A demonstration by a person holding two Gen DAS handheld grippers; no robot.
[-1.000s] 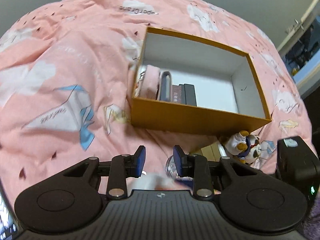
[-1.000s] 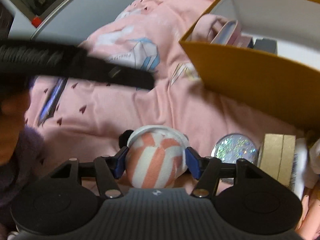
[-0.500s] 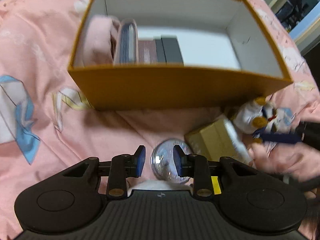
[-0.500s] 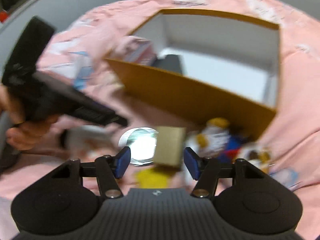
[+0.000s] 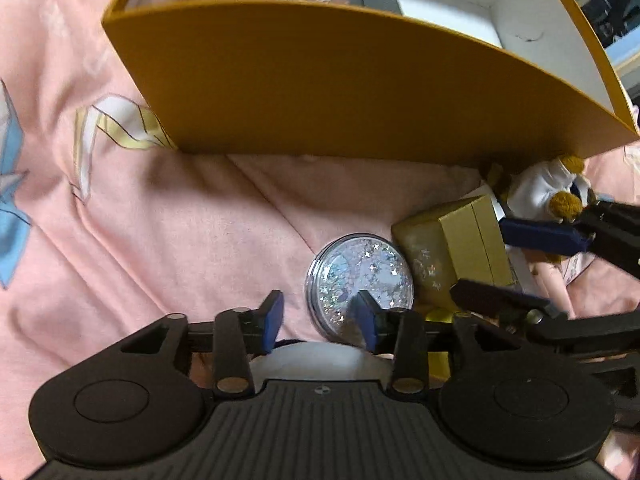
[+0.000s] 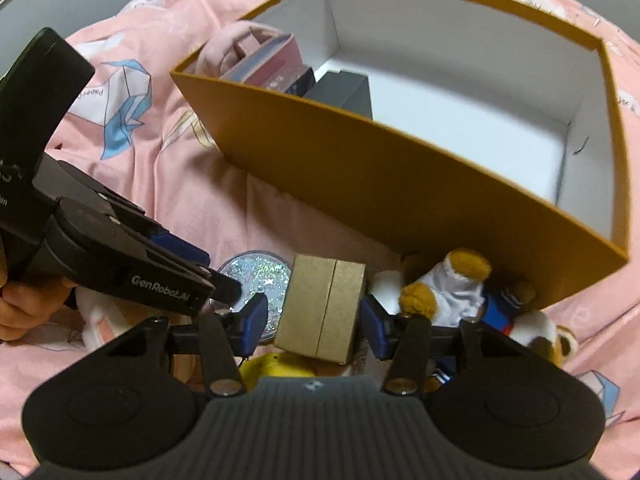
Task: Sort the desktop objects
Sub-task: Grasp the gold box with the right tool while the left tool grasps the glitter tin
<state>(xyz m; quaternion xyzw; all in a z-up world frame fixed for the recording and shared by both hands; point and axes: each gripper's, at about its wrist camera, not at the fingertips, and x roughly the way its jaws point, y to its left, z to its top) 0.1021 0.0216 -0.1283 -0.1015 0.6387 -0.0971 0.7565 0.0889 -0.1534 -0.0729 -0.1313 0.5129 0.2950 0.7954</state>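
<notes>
A round clear glitter case [image 5: 360, 276] lies on the pink bedspread just ahead of my left gripper [image 5: 319, 320]. Its jaws are opening and the case sits partly behind the right finger, with no pad pressing on it. A white rounded thing [image 5: 312, 354] shows below the fingers. My right gripper [image 6: 314, 324] straddles a small gold cardboard box [image 6: 324, 308]. Its jaws are closing, with a gap still showing at the left pad. In the right wrist view the left gripper [image 6: 208, 268] hovers over the glitter case [image 6: 260, 276].
A large orange box [image 6: 400, 184] with a white inside stands behind, holding a pink pouch [image 6: 236, 40], books and a dark case at its left end. A plush toy [image 6: 460, 292] lies against its front wall. A yellow item [image 6: 276, 364] and a striped ball [image 6: 100, 320] lie nearby.
The left gripper sank toward the glitter case and its jaws widened. The right gripper swung away from the striped ball to the gold box, and its jaws narrowed.
</notes>
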